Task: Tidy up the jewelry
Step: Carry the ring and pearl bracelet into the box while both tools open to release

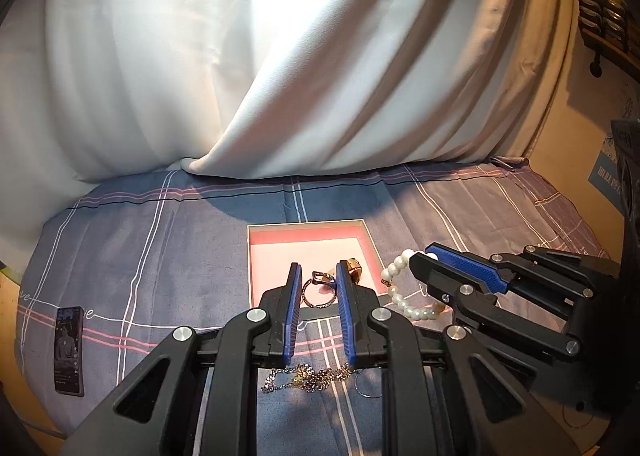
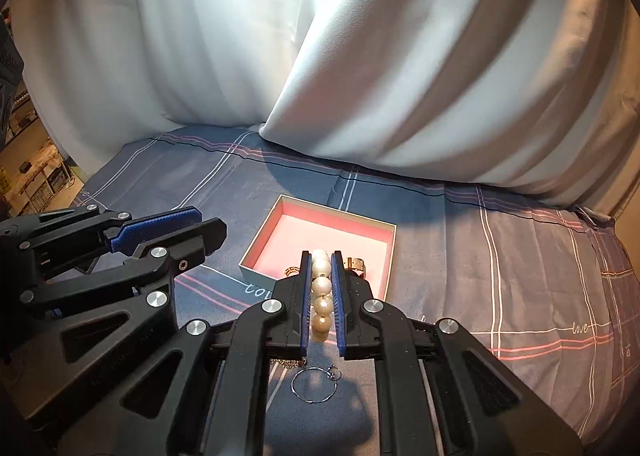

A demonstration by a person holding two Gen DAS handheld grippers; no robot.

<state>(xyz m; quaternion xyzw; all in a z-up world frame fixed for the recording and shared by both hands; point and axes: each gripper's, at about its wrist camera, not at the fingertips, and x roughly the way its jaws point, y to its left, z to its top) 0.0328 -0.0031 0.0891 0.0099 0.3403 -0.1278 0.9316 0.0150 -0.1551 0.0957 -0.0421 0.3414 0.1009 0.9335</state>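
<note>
A pink-lined open box (image 1: 312, 234) (image 2: 280, 232) lies on the plaid bedsheet. My left gripper (image 1: 318, 276) is open above its near edge, with a dark studded ring (image 1: 320, 292) and a gold piece (image 1: 354, 268) in the box between and beyond the fingers. A chain necklace (image 1: 308, 376) lies on the sheet under it. My right gripper (image 2: 321, 260) is shut on a pearl bracelet (image 2: 322, 296) (image 1: 404, 296), held just over the box's near right side. A thin wire hoop (image 2: 314, 386) lies on the sheet below it.
A white pillow or duvet (image 1: 280, 76) rises behind the box. A phone (image 1: 69, 348) lies on the sheet at the left. A wall with a shelf (image 1: 604, 24) is at the far right. Shelves (image 2: 36, 172) show past the bed's left edge.
</note>
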